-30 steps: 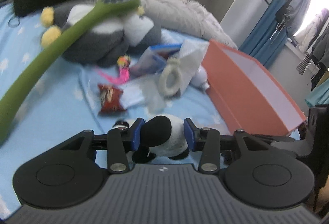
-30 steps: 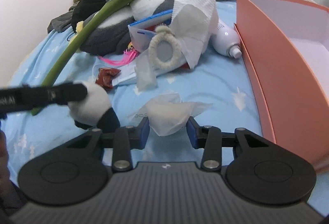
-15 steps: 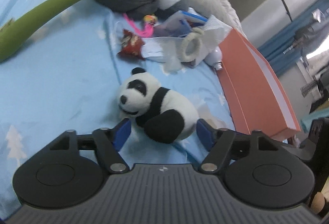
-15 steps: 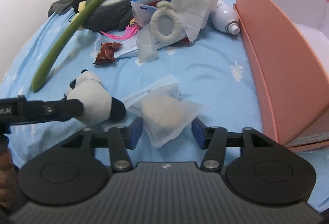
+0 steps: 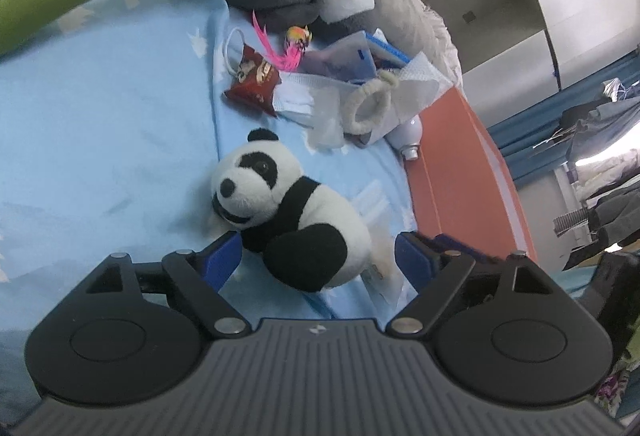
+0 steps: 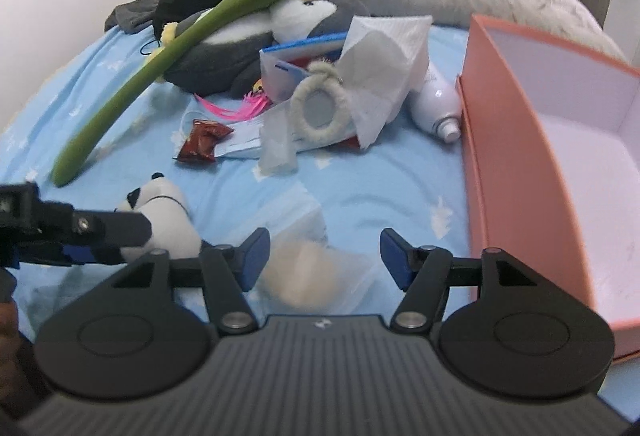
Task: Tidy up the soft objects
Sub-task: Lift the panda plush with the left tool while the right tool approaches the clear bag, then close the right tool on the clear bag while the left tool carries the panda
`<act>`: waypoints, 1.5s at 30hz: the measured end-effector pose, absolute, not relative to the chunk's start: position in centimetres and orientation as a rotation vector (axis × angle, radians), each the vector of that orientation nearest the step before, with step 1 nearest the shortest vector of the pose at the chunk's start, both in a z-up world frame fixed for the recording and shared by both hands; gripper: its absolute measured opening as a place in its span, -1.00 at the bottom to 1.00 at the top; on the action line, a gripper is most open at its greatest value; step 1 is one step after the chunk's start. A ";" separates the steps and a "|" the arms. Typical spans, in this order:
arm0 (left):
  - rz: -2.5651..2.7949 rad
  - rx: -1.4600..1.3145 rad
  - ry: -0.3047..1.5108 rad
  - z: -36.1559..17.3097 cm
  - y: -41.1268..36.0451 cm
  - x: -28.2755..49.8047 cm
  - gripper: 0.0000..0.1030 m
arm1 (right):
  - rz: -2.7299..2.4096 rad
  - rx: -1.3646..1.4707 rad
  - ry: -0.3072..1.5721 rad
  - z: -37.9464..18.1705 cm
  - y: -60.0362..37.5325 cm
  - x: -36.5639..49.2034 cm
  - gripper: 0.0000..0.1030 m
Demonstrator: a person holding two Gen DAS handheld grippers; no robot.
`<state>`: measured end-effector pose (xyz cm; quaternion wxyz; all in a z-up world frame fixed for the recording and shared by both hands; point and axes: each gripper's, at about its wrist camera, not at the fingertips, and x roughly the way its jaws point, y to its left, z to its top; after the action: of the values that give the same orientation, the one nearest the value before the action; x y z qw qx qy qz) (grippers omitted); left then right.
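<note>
Released panda (image 5: 280, 207) now on its side, head away from claw (image 5: 316, 256).

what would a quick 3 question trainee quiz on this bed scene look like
1. True or false: the left claw is shut on the panda plush.
2. What lies between the open fingers of the right claw? A) snack packet B) clear bag with beige stuffing C) white bottle
3. Fill in: the green long-handled brush leans on the grey ___ plush.

Key
1. False; the jaws stand open either side of it.
2. B, the clear bag.
3. Penguin.
</note>
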<state>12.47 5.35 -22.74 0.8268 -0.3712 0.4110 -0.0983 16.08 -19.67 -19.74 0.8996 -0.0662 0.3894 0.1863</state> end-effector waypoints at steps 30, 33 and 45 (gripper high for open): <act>-0.193 -0.733 0.899 -21.8 5.0 12.0 -0.05 | 0.513 -0.380 0.843 -21.8 -15.7 14.6 -0.29; -0.193 -0.703 0.904 -21.3 4.9 11.6 -0.11 | 0.482 -0.345 0.840 -21.1 -15.8 14.3 -0.32; -0.193 -0.653 0.882 -18.7 5.7 9.7 -0.18 | 0.391 -0.209 0.838 -17.9 -16.6 13.0 -0.37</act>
<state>9.71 5.68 -18.66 0.8488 -0.3101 0.4183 -0.0917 13.04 -16.64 -17.85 0.8898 -0.1008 0.4034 0.1880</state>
